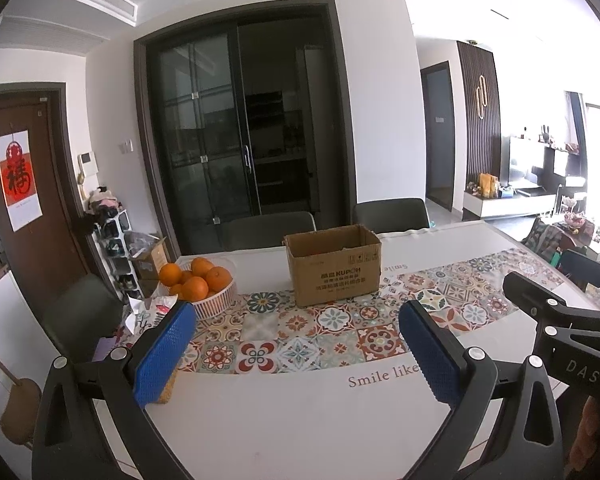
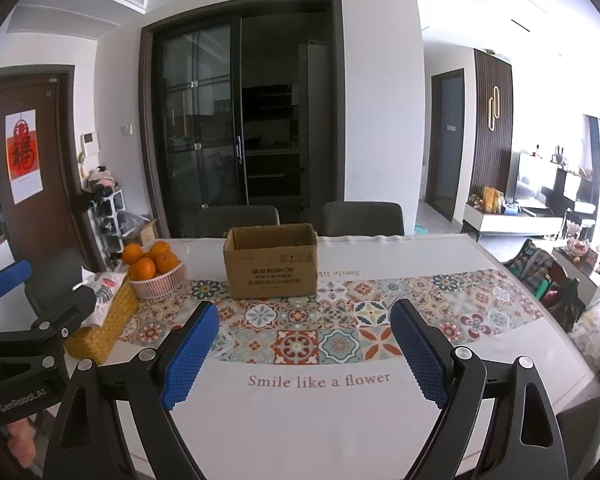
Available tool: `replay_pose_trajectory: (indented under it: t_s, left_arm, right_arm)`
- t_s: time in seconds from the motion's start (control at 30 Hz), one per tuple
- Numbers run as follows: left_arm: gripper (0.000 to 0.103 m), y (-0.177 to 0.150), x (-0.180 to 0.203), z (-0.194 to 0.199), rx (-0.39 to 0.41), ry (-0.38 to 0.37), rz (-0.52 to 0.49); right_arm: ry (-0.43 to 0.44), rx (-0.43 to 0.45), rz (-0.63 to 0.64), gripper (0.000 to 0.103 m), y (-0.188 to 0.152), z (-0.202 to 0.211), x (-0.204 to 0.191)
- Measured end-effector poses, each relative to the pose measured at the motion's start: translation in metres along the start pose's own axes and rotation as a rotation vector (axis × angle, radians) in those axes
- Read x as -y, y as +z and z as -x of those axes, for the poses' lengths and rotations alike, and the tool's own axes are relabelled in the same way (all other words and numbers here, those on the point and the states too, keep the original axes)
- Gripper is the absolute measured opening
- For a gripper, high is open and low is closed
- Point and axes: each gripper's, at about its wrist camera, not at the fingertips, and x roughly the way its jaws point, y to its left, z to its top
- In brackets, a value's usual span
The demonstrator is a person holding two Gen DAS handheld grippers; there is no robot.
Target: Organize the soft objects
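Observation:
An open brown cardboard box (image 1: 334, 266) stands upright at the far middle of the table; it also shows in the right wrist view (image 2: 271, 264). Its inside is hidden from me. No soft object shows on the table. My left gripper (image 1: 296, 326) is open and empty, held above the near part of the table, short of the box. My right gripper (image 2: 305, 326) is open and empty, beside the left one. Each gripper's body shows at the edge of the other's view.
A white basket of oranges (image 1: 204, 284) stands left of the box, also in the right wrist view (image 2: 158, 272). A woven tissue holder (image 2: 104, 320) sits at the table's left edge. The tablecloth (image 2: 320, 420) has a tile-patterned band. Dark chairs (image 2: 364, 218) stand behind the table.

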Motion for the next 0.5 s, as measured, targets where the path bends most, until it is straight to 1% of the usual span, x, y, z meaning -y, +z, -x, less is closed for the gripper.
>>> replay_pose_trajectory:
  t_s: [0.5]
  left_arm:
    - [0.103,0.0039,0.0002,0.0072,0.001,-0.001,0.006]
  right_arm:
    - [-0.001,0.011,0.006,0.089,0.0045,0.0088,0.0026]
